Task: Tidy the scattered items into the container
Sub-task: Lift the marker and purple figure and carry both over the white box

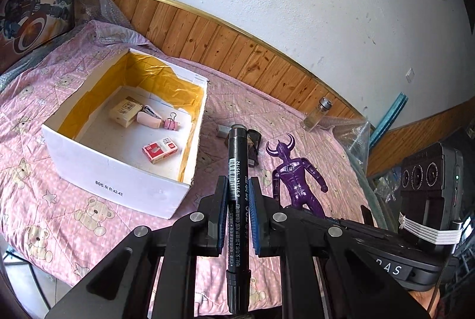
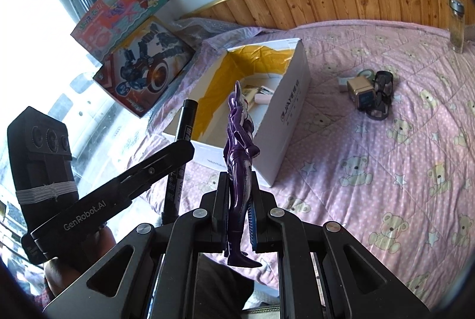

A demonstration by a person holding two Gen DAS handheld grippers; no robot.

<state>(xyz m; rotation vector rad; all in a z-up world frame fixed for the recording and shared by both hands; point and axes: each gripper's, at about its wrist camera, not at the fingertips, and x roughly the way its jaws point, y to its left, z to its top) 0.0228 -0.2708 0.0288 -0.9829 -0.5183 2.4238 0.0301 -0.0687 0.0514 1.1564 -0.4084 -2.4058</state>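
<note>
The white box sat on the pink quilt, left of both claws. The left claw was clamped on a black marker held lengthwise; a loose grip might let it slide out short. The right claw pinched the purple figure narrowly, so it might twist loose.

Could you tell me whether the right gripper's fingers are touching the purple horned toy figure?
Touching: the right wrist view shows the purple horned toy figure clamped between the right gripper fingers.
</note>
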